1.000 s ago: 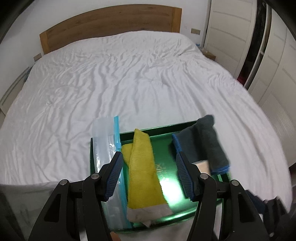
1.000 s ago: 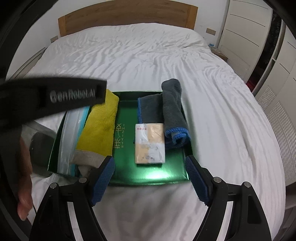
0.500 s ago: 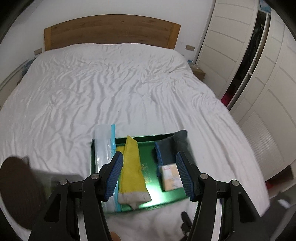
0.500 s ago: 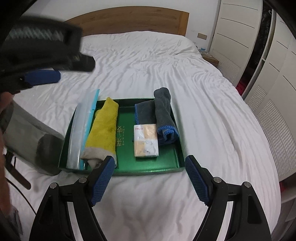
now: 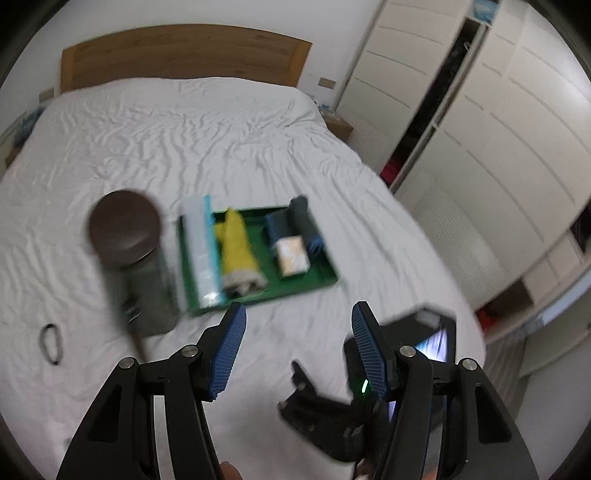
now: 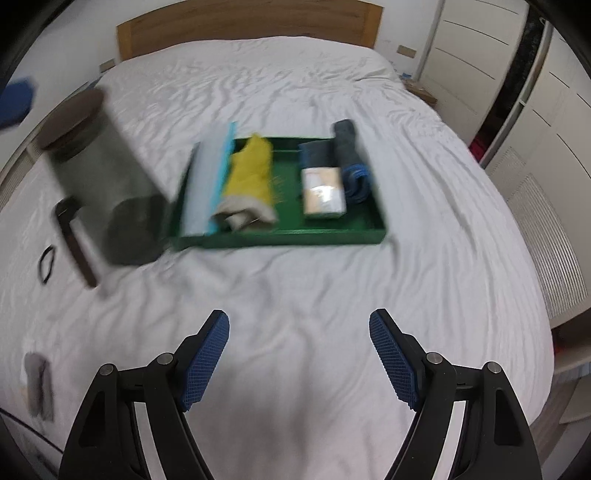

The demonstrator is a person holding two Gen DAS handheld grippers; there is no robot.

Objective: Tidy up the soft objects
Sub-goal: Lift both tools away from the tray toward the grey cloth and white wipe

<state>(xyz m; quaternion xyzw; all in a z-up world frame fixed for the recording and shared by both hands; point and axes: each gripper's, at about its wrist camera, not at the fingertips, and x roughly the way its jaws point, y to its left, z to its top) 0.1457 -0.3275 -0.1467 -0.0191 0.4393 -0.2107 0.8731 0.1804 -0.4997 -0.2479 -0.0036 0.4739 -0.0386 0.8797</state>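
Two grippers hang over a wide bed (image 6: 295, 295) covered in a wrinkled white sheet, with a wooden headboard (image 6: 251, 26) at the far end and white wardrobe doors (image 5: 480, 147) along the right side of the room. The left gripper (image 5: 297, 347) has its blue-padded jaws parted with nothing between them; the right gripper (image 6: 297, 354) stands wider apart, also empty.

A shallow green tray (image 6: 288, 236) sits on the sheet around the middle of the bed. Along its left edge lies a clear zip bag with a blue strip (image 6: 207, 184). Just beside that lies a folded yellow cloth (image 6: 251, 173). Toward the right edge a rolled grey towel with blue trim (image 6: 349, 158) touches a small wrapped packet (image 6: 323, 192).

Just off the tray's left edge stands a blurred dark container with a round brown lid (image 5: 125, 229). Near the bed's left edge lies a small black loop (image 6: 47, 264).

The near half of the sheet, between the tray and the grippers, is open. The far half up to the headboard is open too.
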